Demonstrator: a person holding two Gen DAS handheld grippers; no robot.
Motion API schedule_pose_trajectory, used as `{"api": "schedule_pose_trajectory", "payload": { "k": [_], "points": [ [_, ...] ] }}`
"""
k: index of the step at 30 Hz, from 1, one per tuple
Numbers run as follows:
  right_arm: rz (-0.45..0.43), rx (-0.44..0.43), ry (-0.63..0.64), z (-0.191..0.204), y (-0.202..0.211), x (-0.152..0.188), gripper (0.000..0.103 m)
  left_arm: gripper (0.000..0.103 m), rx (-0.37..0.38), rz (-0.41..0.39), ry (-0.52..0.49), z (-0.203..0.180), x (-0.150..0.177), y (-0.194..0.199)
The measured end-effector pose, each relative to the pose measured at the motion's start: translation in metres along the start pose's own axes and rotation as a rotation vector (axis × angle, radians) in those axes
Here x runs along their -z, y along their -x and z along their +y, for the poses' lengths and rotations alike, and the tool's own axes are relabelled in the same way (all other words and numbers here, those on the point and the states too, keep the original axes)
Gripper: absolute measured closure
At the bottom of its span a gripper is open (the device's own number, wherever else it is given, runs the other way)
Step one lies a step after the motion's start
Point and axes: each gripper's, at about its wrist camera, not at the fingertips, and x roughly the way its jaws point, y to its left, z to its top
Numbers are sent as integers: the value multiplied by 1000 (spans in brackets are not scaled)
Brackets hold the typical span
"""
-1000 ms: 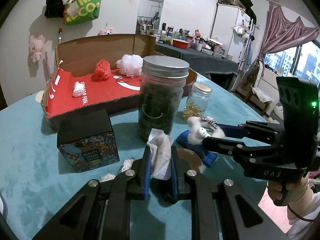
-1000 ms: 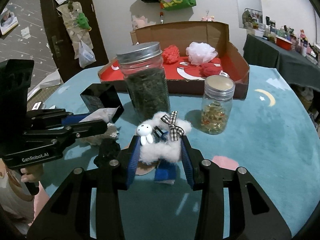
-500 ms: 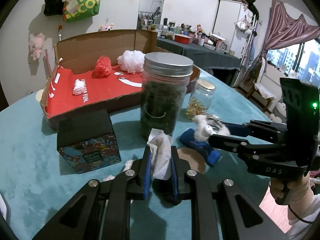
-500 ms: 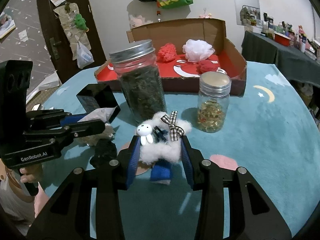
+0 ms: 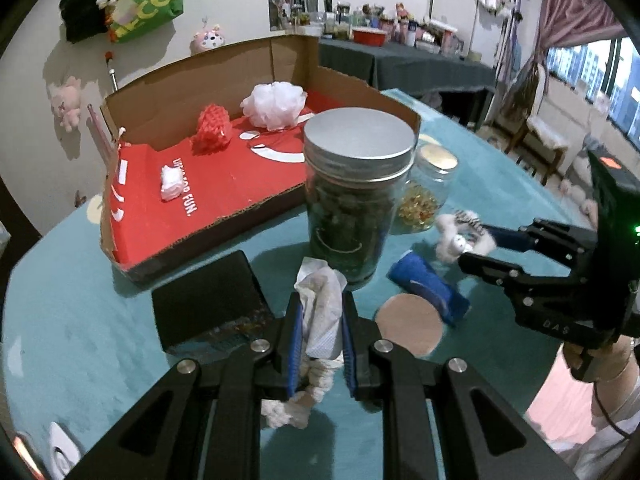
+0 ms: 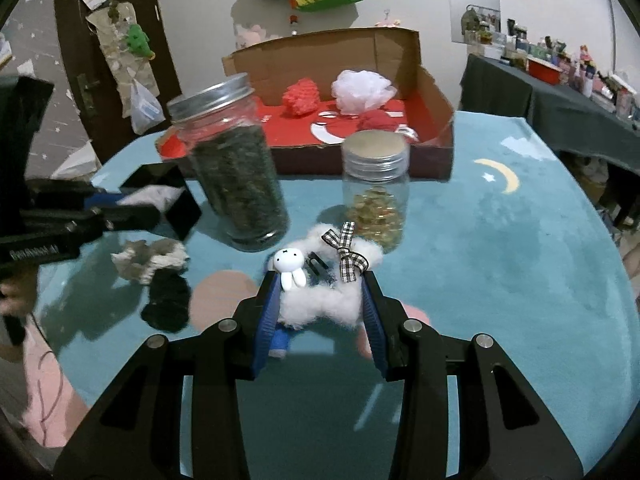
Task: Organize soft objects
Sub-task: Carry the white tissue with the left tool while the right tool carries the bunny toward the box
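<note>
Few soft bits sit in the box [image 5: 168, 120] already (left gripper [image 5: 320, 344] pinching a cloth [image 5: 322, 312], right gripper [image 6: 320, 312] squeezing a fluffy clip [image 6: 320, 300]), scrunchies [image 6: 150, 260] still left out.

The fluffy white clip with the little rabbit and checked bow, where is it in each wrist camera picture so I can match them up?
Left wrist view: the fluffy white clip sits at the right, pinched in the right gripper.
Right wrist view: it fills the lower centre, between that gripper's blue pads.
Shared landmark: the tall dark-filled jar, left of the clip in both views.
</note>
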Motion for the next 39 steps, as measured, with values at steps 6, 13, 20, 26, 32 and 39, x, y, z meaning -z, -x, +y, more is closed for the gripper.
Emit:
{"api": "schedule_pose_trajectory", "payload": {
  "k": [6, 13, 20, 26, 32, 39],
  "points": [
    [9, 38, -15, -12, -2, -1, 65, 85, -47, 36, -57, -3, -12, 0],
    [30, 76, -34, -33, -2, -5, 65, 85, -80, 76, -81, 4, -23, -1],
    [64, 117, -24, -55, -6, -11, 65, 85, -115, 90, -112, 12, -39, 1],
    [89, 154, -1, -73, -13, -25, 65, 85, -111, 94, -123, 26, -58, -7],
    [92, 164, 32, -86, -17, -51, 65, 85, -68, 86, -86, 51, -81, -18],
    [72, 120, 84, -84, -18, -93, 65, 85, 13, 57, -62, 75, -111, -34]
  ]
}}
